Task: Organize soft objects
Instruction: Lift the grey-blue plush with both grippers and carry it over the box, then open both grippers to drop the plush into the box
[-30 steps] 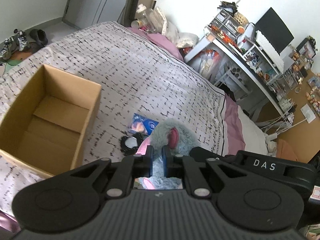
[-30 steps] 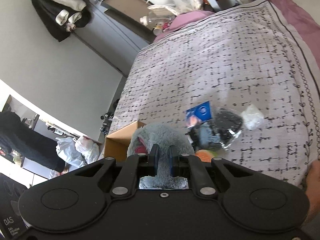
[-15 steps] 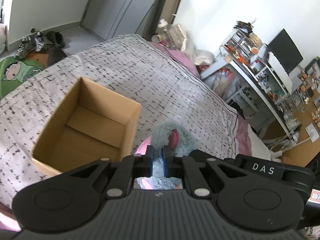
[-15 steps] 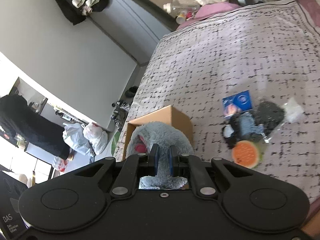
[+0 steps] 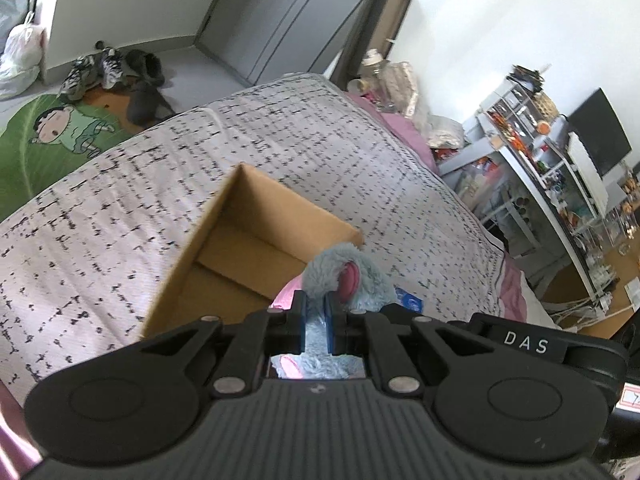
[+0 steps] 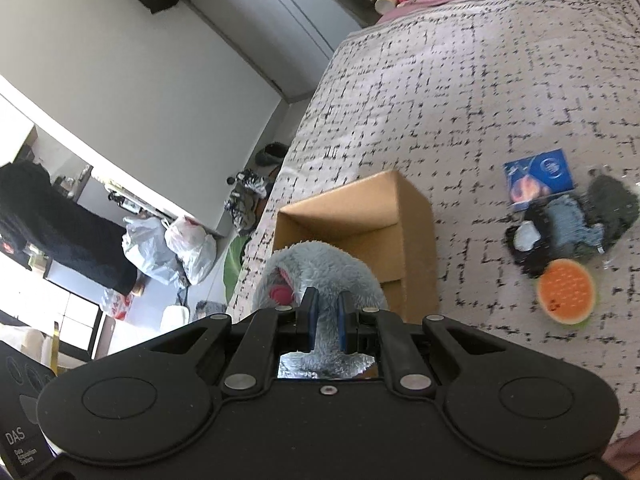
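Note:
A grey-blue plush toy (image 5: 352,280) with pink ear patches hangs between both grippers. My left gripper (image 5: 316,320) is shut on a strip of its fur. The right gripper (image 6: 325,322) is shut on the plush toy (image 6: 320,268) too. An open cardboard box (image 5: 256,252) lies on the patterned bedspread (image 5: 280,136), just beyond the toy in both views, and nothing shows inside it. In the right wrist view the box (image 6: 372,224) sits right behind the toy. Most of the toy's body is hidden under the gripper housings.
To the right of the box lie a blue card (image 6: 538,178), a pile of dark and grey soft items (image 6: 576,224) and an orange watermelon-slice toy (image 6: 566,290). A cluttered desk (image 5: 560,168) runs along the bed's right side. Shoes (image 5: 112,70) and bags (image 6: 168,248) lie on the floor.
Both grippers carried the plush toy leftward across the bed. The box has come from the left side to right in front of the toy; the pile of small items has slid right.

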### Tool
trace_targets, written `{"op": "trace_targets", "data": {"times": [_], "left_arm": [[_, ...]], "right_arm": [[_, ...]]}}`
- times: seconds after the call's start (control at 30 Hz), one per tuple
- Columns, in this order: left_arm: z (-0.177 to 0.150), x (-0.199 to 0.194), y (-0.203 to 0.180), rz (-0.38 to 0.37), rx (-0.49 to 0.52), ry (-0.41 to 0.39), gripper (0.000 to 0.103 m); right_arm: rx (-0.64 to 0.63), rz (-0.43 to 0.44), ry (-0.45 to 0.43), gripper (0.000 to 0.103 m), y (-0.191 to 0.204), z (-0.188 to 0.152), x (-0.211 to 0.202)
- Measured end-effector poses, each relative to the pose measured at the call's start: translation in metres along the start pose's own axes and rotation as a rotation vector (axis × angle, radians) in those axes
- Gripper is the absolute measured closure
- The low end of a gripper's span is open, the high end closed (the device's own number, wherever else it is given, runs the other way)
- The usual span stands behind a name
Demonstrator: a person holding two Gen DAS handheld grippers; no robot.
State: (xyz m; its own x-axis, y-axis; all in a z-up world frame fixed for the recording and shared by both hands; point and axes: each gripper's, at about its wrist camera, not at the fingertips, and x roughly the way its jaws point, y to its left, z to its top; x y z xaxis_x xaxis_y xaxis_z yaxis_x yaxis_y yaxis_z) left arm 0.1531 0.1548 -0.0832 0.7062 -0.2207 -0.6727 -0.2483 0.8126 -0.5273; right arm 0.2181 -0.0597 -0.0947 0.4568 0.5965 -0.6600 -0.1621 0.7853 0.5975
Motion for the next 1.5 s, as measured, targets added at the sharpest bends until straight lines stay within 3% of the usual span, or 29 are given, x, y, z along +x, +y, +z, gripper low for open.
{"op": "trace_targets", "data": {"times": [0.3, 0.4, 0.47, 0.53, 0.77, 0.83, 1.1, 1.37, 1.5], "left_arm": [[0.007, 0.012, 0.044, 0.053, -0.044, 0.032, 0.095], [0.007, 0.015, 0.052, 0.069, -0.053, 0.044, 0.095], [0.007, 0.016, 0.053, 0.082, -0.045, 0.048, 0.094], [0.008, 0.016, 0.050, 0.106, -0.034, 0.055, 0.093], [0.009, 0.013, 0.038, 0.141, -0.003, 0.067, 0.089], [0.008, 0.012, 0.036, 0.147, -0.013, 0.073, 0.084], [0.001, 0.007, 0.013, 0.194, -0.004, 0.084, 0.047], [-0.009, 0.004, -0.022, 0.211, 0.050, 0.098, 0.036], [-0.017, 0.004, -0.047, 0.201, 0.093, 0.089, 0.032]], "right_arm": [[0.001, -0.004, 0.061, 0.092, 0.013, -0.013, 0.045], [0.010, -0.005, 0.079, 0.087, 0.014, -0.016, 0.054], [0.025, 0.000, 0.104, 0.074, 0.012, -0.017, 0.058], [0.024, -0.002, 0.106, 0.054, 0.012, -0.018, 0.057], [0.024, -0.014, 0.065, 0.045, 0.002, -0.013, 0.031], [0.016, -0.022, 0.041, 0.036, -0.002, -0.012, 0.020], [-0.027, -0.054, -0.013, 0.013, -0.017, -0.007, -0.013], [-0.039, -0.096, -0.046, 0.009, -0.046, -0.001, -0.048], [-0.037, -0.119, -0.080, 0.002, -0.065, 0.001, -0.071]]}}
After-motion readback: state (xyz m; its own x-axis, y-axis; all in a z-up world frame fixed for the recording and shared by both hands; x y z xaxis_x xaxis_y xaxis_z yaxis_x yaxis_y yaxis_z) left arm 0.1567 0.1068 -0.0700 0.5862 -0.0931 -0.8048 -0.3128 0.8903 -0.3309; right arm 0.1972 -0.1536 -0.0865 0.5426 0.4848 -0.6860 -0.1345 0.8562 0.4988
